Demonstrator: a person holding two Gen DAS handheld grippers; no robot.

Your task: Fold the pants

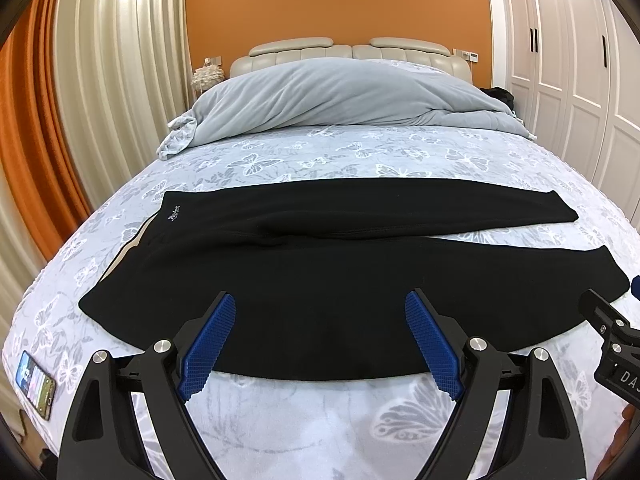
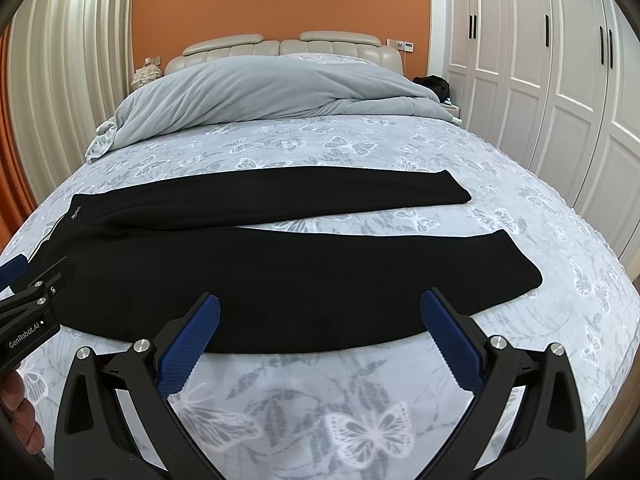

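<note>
Black pants (image 1: 320, 256) lie flat across the bed (image 1: 320, 152), waistband to the left, two legs spread apart toward the right; they also show in the right wrist view (image 2: 248, 264). My left gripper (image 1: 320, 304) is open and empty, held just above the near leg's front edge. My right gripper (image 2: 320, 304) is open and empty, over the near leg close to its cuff end. Each gripper shows at the edge of the other's view: the right one in the left wrist view (image 1: 612, 320), the left one in the right wrist view (image 2: 28, 304).
A grey duvet (image 1: 340, 96) is bunched at the head of the bed. A phone (image 1: 36, 384) lies at the bed's near left corner. White wardrobes (image 2: 540, 80) stand to the right, curtains (image 1: 100, 80) to the left.
</note>
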